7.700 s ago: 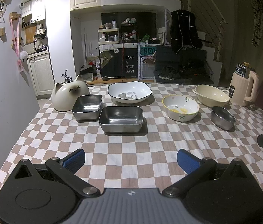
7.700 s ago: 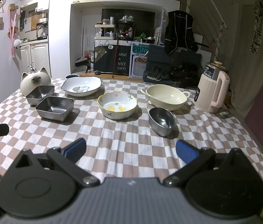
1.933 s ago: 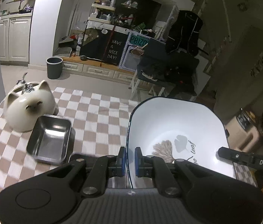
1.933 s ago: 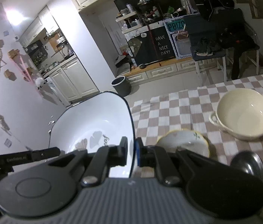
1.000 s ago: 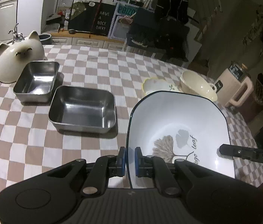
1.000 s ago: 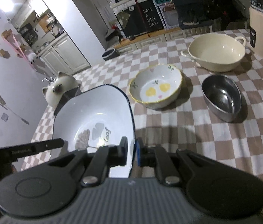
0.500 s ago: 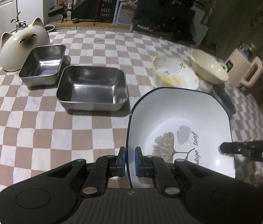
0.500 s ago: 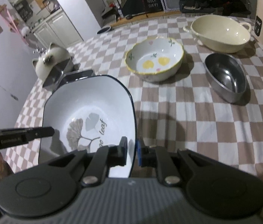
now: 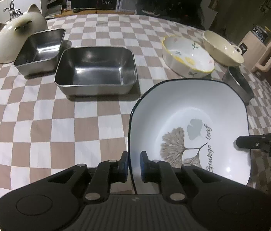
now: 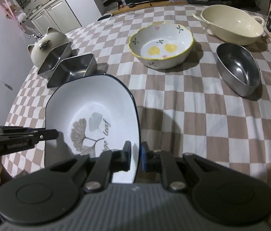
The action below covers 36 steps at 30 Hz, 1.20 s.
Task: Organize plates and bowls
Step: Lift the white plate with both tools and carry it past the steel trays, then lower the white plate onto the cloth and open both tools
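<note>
Glossy squarish white plate (image 9: 189, 119) (dark rim, ginkgo print) between both grippers

white ginkgo-leaf plate (image 9: 189, 119), dark-rimmed, near table edge

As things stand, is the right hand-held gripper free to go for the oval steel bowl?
Probably not yet. The right hand-held gripper is clamped on the ginkgo plate rim. The table between it and the oval steel bowl is bare, so only the plate hinders it.

Checkered table (image 9: 39, 115), two steel trays (image 9: 96, 71), floral bowl (image 9: 187, 59), cream dish (image 9: 222, 48), cat jar (image 9: 14, 34)
</note>
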{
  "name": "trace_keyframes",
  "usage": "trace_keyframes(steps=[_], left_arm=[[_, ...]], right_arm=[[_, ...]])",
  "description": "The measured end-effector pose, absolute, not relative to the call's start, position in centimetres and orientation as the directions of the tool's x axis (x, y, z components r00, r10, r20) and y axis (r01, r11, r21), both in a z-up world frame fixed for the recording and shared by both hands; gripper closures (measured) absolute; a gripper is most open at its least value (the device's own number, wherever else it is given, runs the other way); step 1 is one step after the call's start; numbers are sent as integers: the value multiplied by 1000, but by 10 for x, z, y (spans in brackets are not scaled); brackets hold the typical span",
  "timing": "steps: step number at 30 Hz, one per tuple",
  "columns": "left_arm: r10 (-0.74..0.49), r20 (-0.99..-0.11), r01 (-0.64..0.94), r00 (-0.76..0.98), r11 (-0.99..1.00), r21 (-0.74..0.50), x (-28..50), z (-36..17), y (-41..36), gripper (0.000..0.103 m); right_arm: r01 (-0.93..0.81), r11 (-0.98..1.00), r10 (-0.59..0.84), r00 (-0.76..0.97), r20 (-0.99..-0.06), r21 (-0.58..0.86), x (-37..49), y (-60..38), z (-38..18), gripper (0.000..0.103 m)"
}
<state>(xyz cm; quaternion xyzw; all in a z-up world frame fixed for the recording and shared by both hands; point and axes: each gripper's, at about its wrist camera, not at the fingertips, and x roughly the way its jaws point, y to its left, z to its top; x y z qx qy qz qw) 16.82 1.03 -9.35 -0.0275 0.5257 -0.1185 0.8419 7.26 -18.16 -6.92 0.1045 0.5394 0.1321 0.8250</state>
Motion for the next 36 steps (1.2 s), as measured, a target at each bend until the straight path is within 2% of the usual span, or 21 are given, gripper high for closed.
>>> trace_keyframes(steps=[14, 36], left_arm=[[-193, -887, 174, 418, 976, -130, 175, -103, 7, 88], [-197, -892, 166, 407, 976, -140, 178, -104, 6, 88]], right_arm=[[-123, 954, 299, 355, -886, 273, 79, -176, -81, 88], [-106, 976, 217, 336, -917, 192, 91, -163, -97, 88]])
